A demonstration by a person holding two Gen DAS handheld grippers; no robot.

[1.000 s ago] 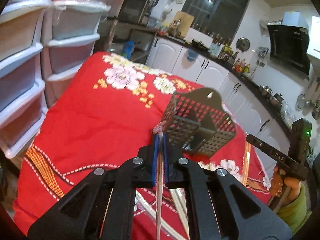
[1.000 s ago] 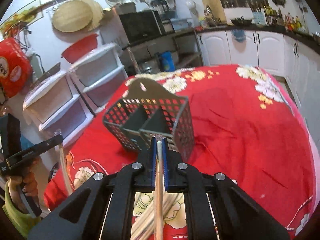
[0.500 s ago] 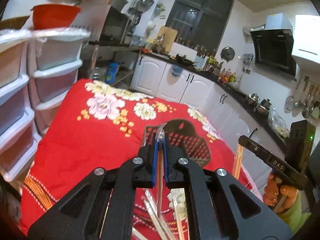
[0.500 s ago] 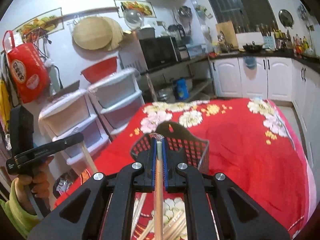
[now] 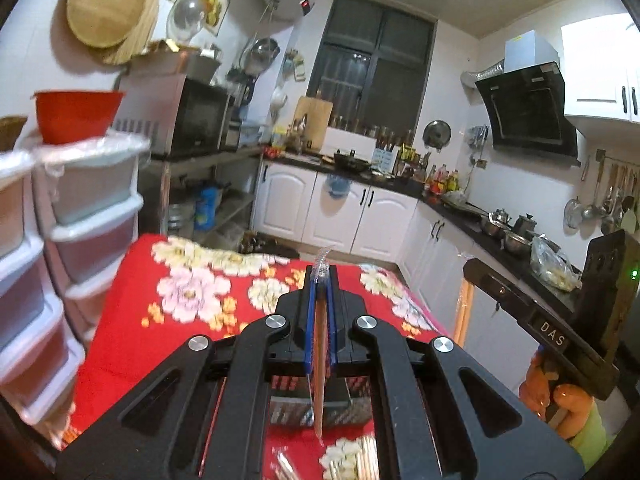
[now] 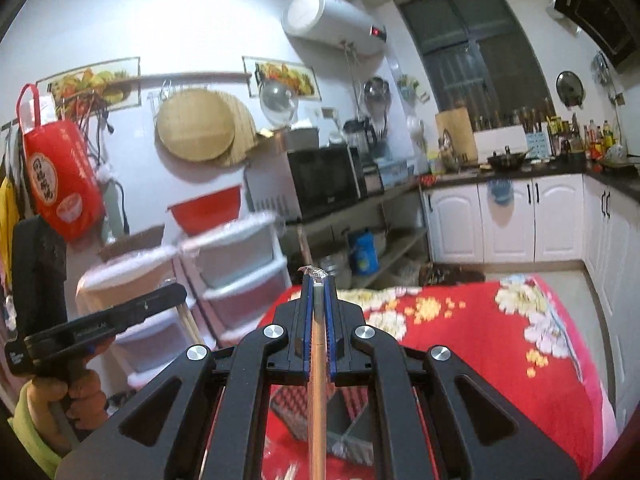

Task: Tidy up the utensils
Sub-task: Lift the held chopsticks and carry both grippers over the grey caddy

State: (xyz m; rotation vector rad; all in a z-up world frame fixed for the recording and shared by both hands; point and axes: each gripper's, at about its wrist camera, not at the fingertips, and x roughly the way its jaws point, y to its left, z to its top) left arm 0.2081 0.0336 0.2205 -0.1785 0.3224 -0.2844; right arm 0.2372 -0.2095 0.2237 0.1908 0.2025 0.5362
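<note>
From the left wrist camera, the left gripper (image 5: 320, 280) has its blue-padded fingers (image 5: 308, 320) pressed together on a wrapped chopstick (image 5: 319, 380), whose clear wrapper tip sticks out past the fingertips and whose wooden shaft hangs down behind them. Below the fingers, a dark mesh basket (image 5: 316, 408) sits on the red flowered tablecloth (image 5: 132, 320); the chopstick's lower end lies over it, though the gripper frame hides whether the two touch. More chopsticks (image 5: 360, 460) lie on the cloth near the bottom edge. At the right, the other gripper (image 5: 532, 320) is held up in an orange-gloved hand (image 5: 560, 400), a thin stick hanging from its tip.

From the right wrist camera, the right gripper (image 6: 318, 280) is likewise clamped on a wrapped chopstick (image 6: 318, 380) that runs down between its pads. The basket (image 6: 344, 424) shows under the frame on the tablecloth (image 6: 500, 360), blurred. At the left, the other gripper (image 6: 108, 324) is gripped by a gloved hand (image 6: 76, 396) in front of white plastic drawers (image 6: 240, 264).
</note>
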